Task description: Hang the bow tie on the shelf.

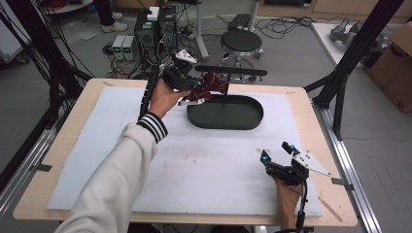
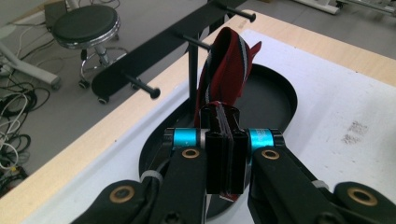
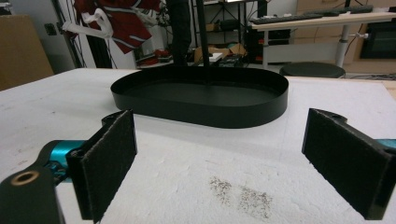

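Dark red tie (image 2: 224, 70) – white/navy stripes, black oval tray (image 1: 226, 118), white mat (image 1: 204, 170)

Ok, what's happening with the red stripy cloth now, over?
Left gripper shut on red striped cloth, raised beside the black rack. Right gripper open, resting low. Nothing blocking the pegs.

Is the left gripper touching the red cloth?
Touching. The left gripper view shows the left gripper with its fingers shut tight on the red cloth.

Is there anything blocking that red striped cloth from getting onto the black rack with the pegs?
Nothing visible does. The left gripper is shut on the red striped cloth and holds it up just beside the rack, above the black tray. The pegs look bare, with open air between.
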A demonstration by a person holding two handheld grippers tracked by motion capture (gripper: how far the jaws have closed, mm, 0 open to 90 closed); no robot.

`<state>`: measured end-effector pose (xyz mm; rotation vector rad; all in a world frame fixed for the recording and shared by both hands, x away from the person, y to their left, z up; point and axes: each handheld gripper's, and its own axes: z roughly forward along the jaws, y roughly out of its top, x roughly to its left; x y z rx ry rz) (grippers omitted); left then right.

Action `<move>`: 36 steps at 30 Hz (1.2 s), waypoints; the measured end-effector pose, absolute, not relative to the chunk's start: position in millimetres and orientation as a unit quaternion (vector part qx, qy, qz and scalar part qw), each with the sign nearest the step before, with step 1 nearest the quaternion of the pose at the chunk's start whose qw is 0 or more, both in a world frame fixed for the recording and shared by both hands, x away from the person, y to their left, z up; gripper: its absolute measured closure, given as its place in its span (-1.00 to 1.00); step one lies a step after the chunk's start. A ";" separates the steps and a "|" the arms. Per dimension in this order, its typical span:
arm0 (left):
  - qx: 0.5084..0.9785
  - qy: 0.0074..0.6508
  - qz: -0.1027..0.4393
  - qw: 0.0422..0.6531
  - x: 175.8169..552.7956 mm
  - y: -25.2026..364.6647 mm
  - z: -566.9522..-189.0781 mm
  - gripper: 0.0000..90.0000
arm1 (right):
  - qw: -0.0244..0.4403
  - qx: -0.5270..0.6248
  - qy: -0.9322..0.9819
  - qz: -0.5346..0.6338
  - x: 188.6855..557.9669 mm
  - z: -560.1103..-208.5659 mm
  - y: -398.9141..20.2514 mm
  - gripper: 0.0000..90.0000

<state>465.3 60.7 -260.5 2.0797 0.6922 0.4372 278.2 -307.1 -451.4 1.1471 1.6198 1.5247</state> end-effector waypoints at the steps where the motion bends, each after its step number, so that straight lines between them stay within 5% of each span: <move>1: 0.836 0.279 0.175 0.439 466.7 59.7 -259.4 0.97 | 0.315 0.434 0.615 0.578 278.3 -451.5 -307.2 -0.80; 36: 0.836 0.303 0.142 0.435 504.9 59.8 -264.1 0.97 | 0.312 0.439 0.615 0.576 278.4 -451.3 -306.6 -0.80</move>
